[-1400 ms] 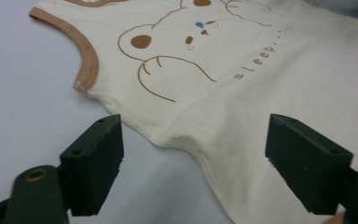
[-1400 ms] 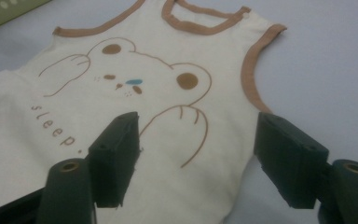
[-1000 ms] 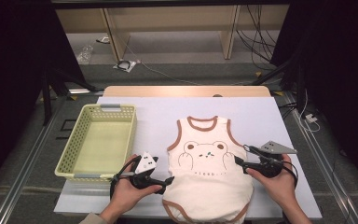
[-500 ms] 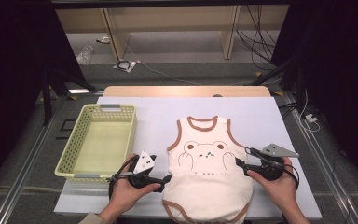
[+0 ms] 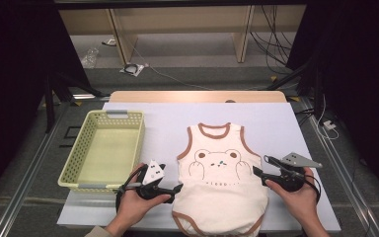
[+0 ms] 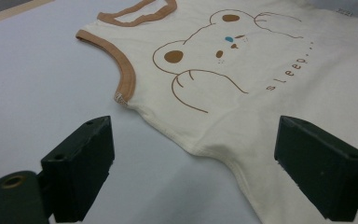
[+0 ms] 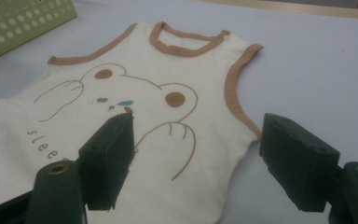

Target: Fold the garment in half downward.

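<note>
Little has moved since the earlier frames: the right gripper (image 5: 260,167) has edged slightly toward the cream baby bodysuit (image 5: 220,181), while the left gripper (image 5: 173,190) sits where it was at the garment's other side. The bodysuit lies flat, bear print up, on the white table (image 5: 276,123), to the right of the yellow-green basket (image 5: 103,150). Both grippers stand spread and hold nothing: in the left gripper view the side seam runs between the jaws, and in the right gripper view the jaws straddle the edge below the brown-trimmed armhole. The risk, as I judge it, lies in the pinch: jaws that close too high above the table could catch only the top layer, or nothing, so the cloth slips out on lifting. Closing unevenly, one side before the other, would likely drag the garment askew and wrinkle it, spoiling a clean fold. A jaw scraping the table could also push the fabric ahead instead of gripping it.
</note>
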A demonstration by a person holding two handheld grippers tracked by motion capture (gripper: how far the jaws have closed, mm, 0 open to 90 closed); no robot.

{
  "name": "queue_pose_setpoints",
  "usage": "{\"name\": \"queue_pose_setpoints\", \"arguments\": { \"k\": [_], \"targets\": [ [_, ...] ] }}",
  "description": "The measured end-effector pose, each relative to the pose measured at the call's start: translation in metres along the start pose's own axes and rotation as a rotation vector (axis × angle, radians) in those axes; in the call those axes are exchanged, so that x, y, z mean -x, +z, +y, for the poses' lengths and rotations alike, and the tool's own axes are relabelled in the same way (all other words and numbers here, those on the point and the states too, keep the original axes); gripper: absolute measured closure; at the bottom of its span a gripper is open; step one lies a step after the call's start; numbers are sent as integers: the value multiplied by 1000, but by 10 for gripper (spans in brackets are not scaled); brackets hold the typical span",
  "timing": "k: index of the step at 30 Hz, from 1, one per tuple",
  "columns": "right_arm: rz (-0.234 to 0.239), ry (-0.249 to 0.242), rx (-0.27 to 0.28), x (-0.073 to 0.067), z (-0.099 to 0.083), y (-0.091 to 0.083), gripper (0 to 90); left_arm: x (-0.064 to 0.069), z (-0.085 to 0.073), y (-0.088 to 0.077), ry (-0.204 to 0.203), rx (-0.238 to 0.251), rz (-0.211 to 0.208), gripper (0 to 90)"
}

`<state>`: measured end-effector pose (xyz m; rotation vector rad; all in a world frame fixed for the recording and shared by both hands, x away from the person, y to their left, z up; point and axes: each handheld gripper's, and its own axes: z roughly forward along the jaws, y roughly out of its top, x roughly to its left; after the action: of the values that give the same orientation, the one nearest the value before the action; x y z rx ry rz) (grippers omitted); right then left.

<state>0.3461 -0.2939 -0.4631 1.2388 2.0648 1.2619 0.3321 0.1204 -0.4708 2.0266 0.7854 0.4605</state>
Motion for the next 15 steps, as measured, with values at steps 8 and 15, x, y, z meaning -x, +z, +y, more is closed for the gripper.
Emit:
{"name": "queue_pose_setpoints", "arguments": {
  "k": [8, 15],
  "targets": [
    [-22, 8, -9, 5, 0, 3, 296, -2, 0, -1, -14, 4, -1, 141],
    [-32, -16, -7, 6, -1, -1, 388, 0, 4, -1, -36, 11, 7, 168]
  ]
}}
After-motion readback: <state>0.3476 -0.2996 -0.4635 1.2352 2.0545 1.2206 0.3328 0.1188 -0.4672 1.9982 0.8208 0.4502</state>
